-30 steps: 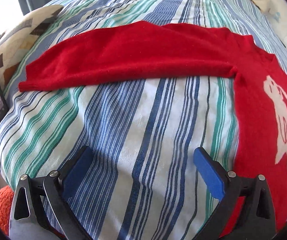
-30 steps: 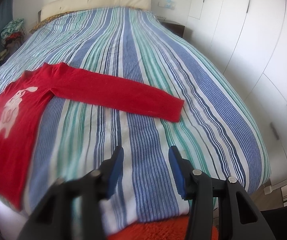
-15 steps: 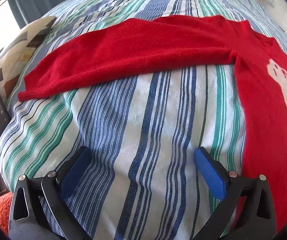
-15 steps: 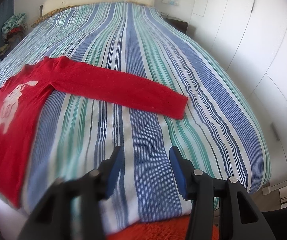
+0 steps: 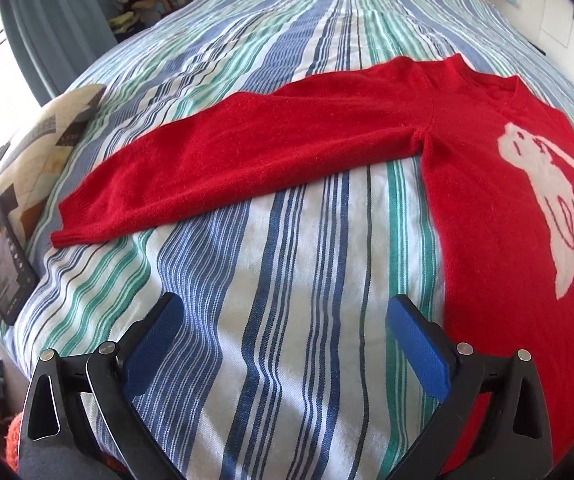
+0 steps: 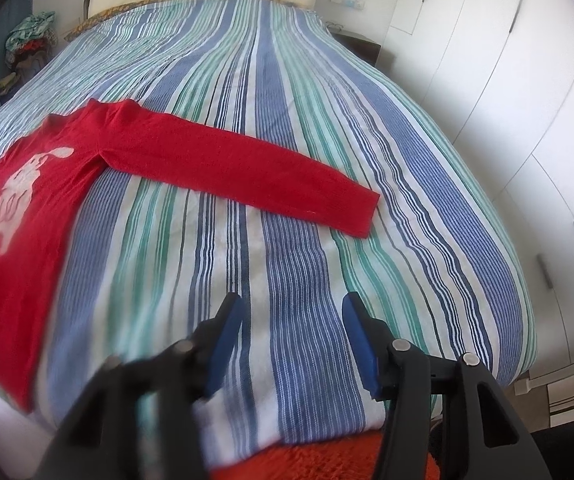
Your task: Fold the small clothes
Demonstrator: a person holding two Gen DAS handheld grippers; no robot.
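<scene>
Red knit sweater with white rabbit motif (image 5: 487, 184) flat, unfolded, ahead of left gripper (image 5: 283, 312) and right gripper (image 6: 293, 312); both gaping, empty, right's jaws just widening. Next: grasp sleeve cuffs.

The left gripper (image 5: 283, 312) points steeply down, its blue-padded jaws spread wide with nothing between them. The right gripper (image 6: 293, 312) also tilts steeply down; its jaws stand apart at a narrower gap (about half the left's spread) and have just been opening a little further, empty. Neither gripper touches anything. No hand or sleeve shows in either view.
</scene>
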